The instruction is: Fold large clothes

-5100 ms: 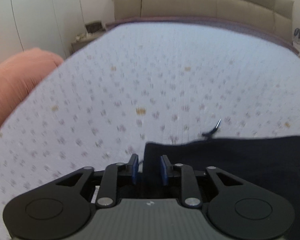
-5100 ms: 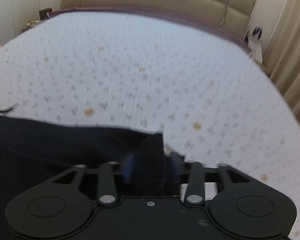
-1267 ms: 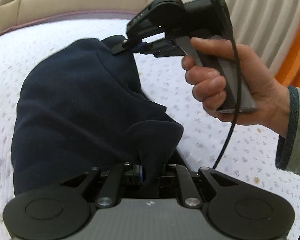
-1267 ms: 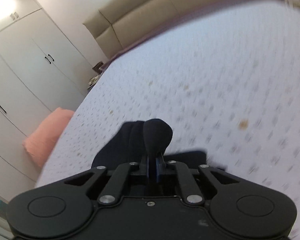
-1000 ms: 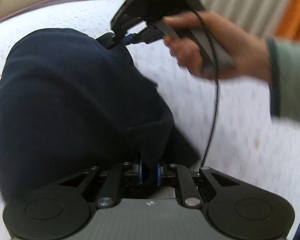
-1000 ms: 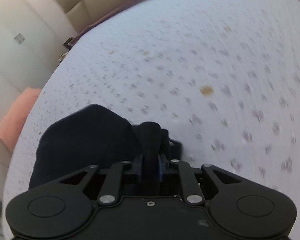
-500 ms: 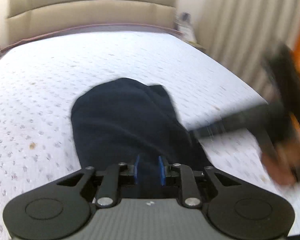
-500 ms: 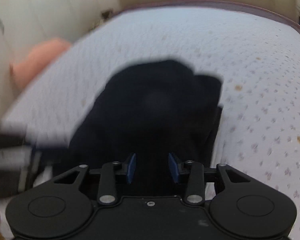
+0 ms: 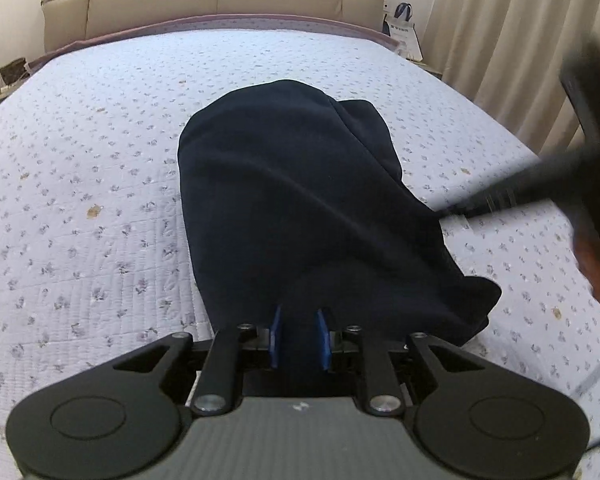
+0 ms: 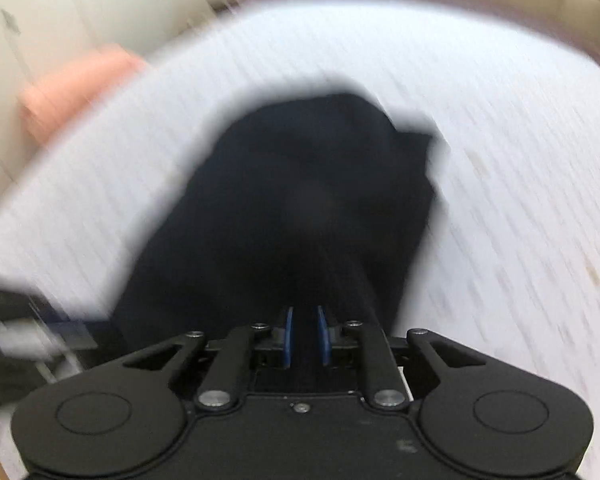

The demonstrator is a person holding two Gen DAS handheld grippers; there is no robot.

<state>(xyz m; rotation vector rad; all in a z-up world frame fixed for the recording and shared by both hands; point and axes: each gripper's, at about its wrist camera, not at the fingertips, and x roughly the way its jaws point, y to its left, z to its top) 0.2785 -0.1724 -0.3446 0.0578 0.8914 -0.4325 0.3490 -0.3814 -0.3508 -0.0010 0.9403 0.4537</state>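
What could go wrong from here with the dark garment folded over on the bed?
1. The navy garment lies bunched, its right layers offset and a corner sticking out, so the fold may come out uneven unless smoothed.
2. Fabric lies between the parted fingers of the left gripper; pulling back could drag the near edge.
3. The right wrist view is motion-blurred, and the right gripper is hard to judge; it could catch the cloth.

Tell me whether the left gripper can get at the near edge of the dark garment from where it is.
Probably yes. The left gripper sits right at the dark garment, whose near edge lies between its parted jaws. Nothing on the bedspread stands between them.
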